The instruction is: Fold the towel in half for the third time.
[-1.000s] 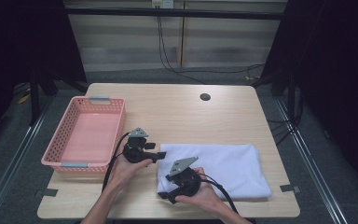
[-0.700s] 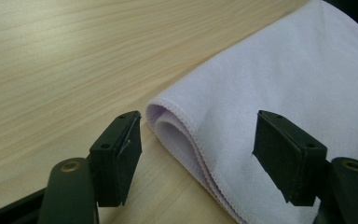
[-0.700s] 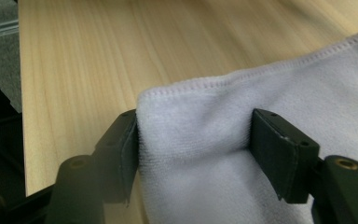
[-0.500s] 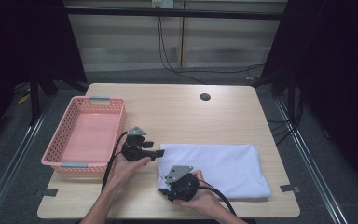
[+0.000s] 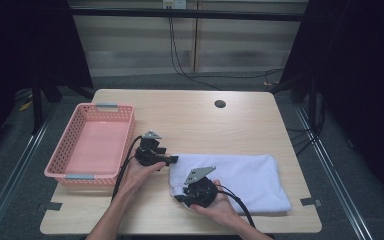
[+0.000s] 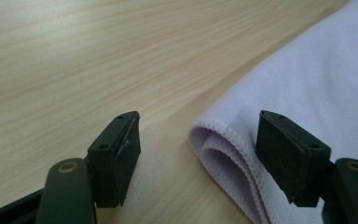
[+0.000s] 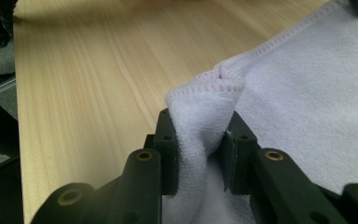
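A white folded towel lies on the near right part of the wooden table. My right gripper is at the towel's near left corner. Its jaws have just been closing and now pinch a bunched fold of the towel between the pads of that gripper. My left gripper is at the towel's far left corner. In its own view this gripper stands open, and the hemmed, folded corner of the towel lies between the jaws without being pressed.
A pink plastic basket stands on the left of the table, beside my left hand. A round cable hole is in the far part of the tabletop. Black cables trail from both grippers toward the near edge.
My right gripper's jaws have closed on the towel's near left corner, bunching it up. My left gripper has edged closer to the far left corner and lower.
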Demonstrator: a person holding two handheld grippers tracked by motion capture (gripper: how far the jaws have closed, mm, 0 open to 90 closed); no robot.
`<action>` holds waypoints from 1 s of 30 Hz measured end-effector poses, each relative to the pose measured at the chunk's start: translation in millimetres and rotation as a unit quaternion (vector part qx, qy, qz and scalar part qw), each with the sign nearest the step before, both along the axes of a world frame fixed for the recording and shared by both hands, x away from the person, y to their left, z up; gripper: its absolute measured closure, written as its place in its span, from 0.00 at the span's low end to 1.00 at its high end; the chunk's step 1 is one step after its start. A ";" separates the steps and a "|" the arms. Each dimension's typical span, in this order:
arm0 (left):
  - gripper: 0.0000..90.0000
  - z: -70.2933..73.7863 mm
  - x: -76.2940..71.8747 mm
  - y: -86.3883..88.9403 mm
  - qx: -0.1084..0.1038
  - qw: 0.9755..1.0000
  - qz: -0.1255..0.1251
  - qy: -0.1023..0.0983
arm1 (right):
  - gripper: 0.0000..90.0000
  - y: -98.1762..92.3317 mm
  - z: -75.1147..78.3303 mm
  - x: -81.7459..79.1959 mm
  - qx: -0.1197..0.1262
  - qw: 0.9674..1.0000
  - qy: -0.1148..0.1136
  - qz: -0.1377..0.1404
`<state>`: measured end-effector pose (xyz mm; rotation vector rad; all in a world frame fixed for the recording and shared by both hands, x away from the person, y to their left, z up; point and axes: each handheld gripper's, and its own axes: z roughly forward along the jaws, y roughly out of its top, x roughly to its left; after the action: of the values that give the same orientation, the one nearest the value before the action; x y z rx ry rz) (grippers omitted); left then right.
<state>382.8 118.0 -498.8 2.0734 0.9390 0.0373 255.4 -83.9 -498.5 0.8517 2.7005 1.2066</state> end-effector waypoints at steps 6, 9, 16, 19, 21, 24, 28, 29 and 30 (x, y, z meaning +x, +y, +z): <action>0.37 -4.8 -1.0 -5.5 0.010 1.000 -0.014 -0.003 | 0.79 0.0 0.3 0.5 0.001 1.000 0.003 0.000; 0.37 -5.7 -1.2 -6.6 0.008 1.000 -0.029 -0.006 | 0.79 -0.6 0.2 1.7 0.003 1.000 0.004 0.002; 0.66 -6.5 -8.1 -15.6 0.014 0.998 -0.059 -0.023 | 0.79 -2.6 -0.6 3.0 0.010 1.000 0.005 0.014; 0.79 -6.7 -10.9 -18.3 -0.001 0.998 -0.065 -0.009 | 0.81 -1.2 0.5 1.0 0.005 1.000 0.003 0.011; 0.86 -7.4 -9.0 -15.1 -0.014 0.998 -0.062 0.006 | 0.83 -3.6 3.3 0.9 0.003 1.000 -0.001 0.018; 0.87 -5.2 -7.9 -11.6 -0.037 0.998 -0.057 0.018 | 0.84 -5.4 5.2 1.7 0.008 1.000 0.003 0.018; 0.87 4.5 -6.9 -9.6 -0.065 0.997 -0.050 0.018 | 0.84 -6.8 13.2 0.5 0.020 1.000 -0.001 0.011; 0.87 6.6 -6.7 -9.4 -0.069 0.996 -0.048 0.019 | 0.84 -7.3 15.4 0.5 0.022 1.000 -0.001 0.011; 0.87 9.6 -6.3 -8.2 -0.079 0.996 -0.046 0.022 | 0.84 -7.9 18.2 0.6 0.026 1.000 -0.003 0.009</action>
<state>376.5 109.8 -489.1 1.9751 0.8435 -0.1269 256.0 -91.8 -480.3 0.8298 2.6890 1.2869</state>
